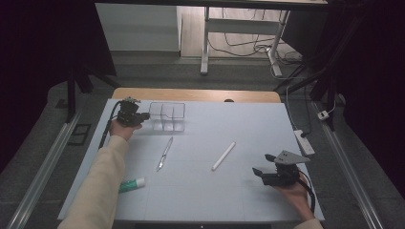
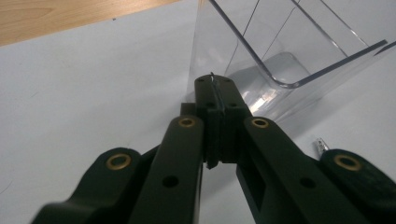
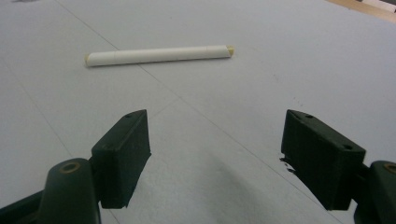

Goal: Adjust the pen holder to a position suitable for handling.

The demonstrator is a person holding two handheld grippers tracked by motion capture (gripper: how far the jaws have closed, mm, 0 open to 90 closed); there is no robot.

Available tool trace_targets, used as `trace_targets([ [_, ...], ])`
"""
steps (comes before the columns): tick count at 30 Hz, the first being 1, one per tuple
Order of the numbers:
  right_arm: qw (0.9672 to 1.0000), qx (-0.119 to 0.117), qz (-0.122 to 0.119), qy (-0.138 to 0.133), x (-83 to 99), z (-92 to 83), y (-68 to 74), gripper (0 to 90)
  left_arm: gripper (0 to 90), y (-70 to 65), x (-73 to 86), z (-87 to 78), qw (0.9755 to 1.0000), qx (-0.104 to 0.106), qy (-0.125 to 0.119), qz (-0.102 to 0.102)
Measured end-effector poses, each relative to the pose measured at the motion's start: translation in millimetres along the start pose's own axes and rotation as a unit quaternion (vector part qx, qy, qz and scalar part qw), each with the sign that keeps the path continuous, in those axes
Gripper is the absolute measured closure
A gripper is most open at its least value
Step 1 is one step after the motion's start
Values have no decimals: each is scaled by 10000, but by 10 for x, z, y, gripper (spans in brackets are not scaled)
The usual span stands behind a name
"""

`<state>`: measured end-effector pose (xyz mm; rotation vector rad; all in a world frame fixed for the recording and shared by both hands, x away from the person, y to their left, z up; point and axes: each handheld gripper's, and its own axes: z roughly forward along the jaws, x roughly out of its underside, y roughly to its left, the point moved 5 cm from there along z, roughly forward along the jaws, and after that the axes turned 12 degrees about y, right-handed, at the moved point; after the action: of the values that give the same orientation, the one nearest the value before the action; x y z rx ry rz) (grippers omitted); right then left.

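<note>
High view first: our left gripper sits near the desk's far left corner, jaws pinched tight against the clear box's left wall, probably steadying it. Our right gripper rests near the front right corner, jaws spread wide and empty, aimed at the white stick mid-desk. A pen lies between box and front edge.

Glossy clear-plastic box — matt pale table cover.
</note>
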<state>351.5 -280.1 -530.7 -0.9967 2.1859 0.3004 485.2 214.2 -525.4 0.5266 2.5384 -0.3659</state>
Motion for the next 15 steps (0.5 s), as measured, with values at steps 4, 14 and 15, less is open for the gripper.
trace_targets([
  [4,10000,-7,-6,2,-1,3,1,231,891,-34,-21,4,10000,18,5,37],
  [14,10000,6,2,-14,-3,-2,0,232,891,-132,-85,25,9999,13,39,141],
  [15,10000,5,-3,-11,-3,-2,0,233,891,-140,-91,29,9999,21,45,149],
])
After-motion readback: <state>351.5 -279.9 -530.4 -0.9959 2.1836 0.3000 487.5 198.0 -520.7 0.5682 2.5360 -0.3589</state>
